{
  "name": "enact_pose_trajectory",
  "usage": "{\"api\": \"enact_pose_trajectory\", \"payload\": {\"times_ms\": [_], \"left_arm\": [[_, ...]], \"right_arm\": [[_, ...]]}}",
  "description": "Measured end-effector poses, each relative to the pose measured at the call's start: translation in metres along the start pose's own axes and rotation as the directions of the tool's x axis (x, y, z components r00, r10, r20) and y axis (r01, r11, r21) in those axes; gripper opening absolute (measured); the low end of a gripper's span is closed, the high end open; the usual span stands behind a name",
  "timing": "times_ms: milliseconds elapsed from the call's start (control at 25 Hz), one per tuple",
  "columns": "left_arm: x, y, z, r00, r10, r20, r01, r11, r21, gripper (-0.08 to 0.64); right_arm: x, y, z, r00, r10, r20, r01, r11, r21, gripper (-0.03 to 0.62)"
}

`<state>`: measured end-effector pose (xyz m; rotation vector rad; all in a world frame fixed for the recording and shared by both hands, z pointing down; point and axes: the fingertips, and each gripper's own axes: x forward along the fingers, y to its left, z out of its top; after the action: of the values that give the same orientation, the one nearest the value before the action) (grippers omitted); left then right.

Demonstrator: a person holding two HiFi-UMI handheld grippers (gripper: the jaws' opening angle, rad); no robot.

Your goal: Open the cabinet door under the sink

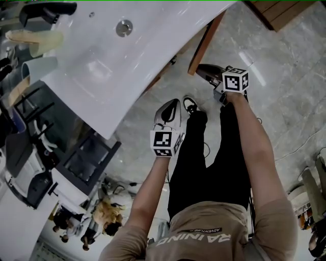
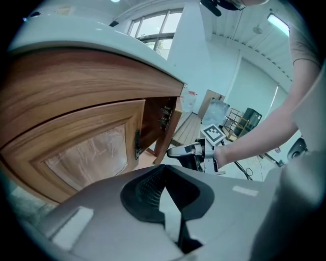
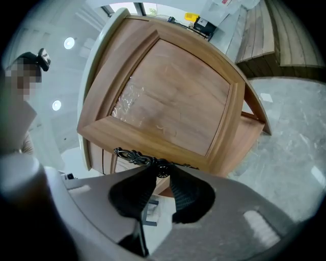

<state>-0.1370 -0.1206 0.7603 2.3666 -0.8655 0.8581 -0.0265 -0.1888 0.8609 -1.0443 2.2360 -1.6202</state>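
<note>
The white sink counter (image 1: pixel 102 66) fills the upper left of the head view. Below it the wooden cabinet door (image 1: pixel 204 43) stands swung out, seen edge-on. In the right gripper view the door's panel (image 3: pixel 178 97) faces me, with an ornate black handle (image 3: pixel 133 155) along its lower edge. My right gripper (image 3: pixel 162 168) is shut on that handle's round boss; it also shows at the door's edge (image 1: pixel 205 72) and beside the opened door (image 2: pixel 178 151). My left gripper (image 1: pixel 170 108) hangs lower, apart from the cabinet, jaws together and empty (image 2: pixel 164 168). The neighbouring door (image 2: pixel 97 150) stays closed.
Cups and toiletries (image 1: pixel 38 46) crowd the counter's left end. A wooden unit (image 1: pixel 280 12) stands at the top right on the marble floor (image 1: pixel 285 102). The person's legs and a shoe (image 1: pixel 190 104) are between the two grippers. A cable (image 1: pixel 300 148) lies on the floor at right.
</note>
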Motion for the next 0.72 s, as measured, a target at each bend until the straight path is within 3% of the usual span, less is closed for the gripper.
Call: {"api": "enact_pose_trajectory", "payload": {"times_ms": [160, 440, 720], "left_arm": [[0.001, -0.007, 0.008, 1.0, 0.017, 0.011, -0.017, 1.0, 0.01, 0.015], [0.011, -0.011, 0.014, 0.997, 0.077, -0.01, -0.077, 0.996, -0.045, 0.015], [0.033, -0.036, 0.035, 0.997, 0.078, 0.0, -0.078, 0.995, -0.066, 0.017]], "right_arm": [[-0.017, -0.003, -0.004, 0.998, 0.024, -0.063, -0.025, 0.999, -0.025, 0.084], [-0.041, -0.006, -0.011, 0.983, 0.073, -0.167, -0.08, 0.996, -0.037, 0.084], [-0.075, -0.017, -0.014, 0.966, 0.105, -0.235, -0.114, 0.993, -0.021, 0.084]]}}
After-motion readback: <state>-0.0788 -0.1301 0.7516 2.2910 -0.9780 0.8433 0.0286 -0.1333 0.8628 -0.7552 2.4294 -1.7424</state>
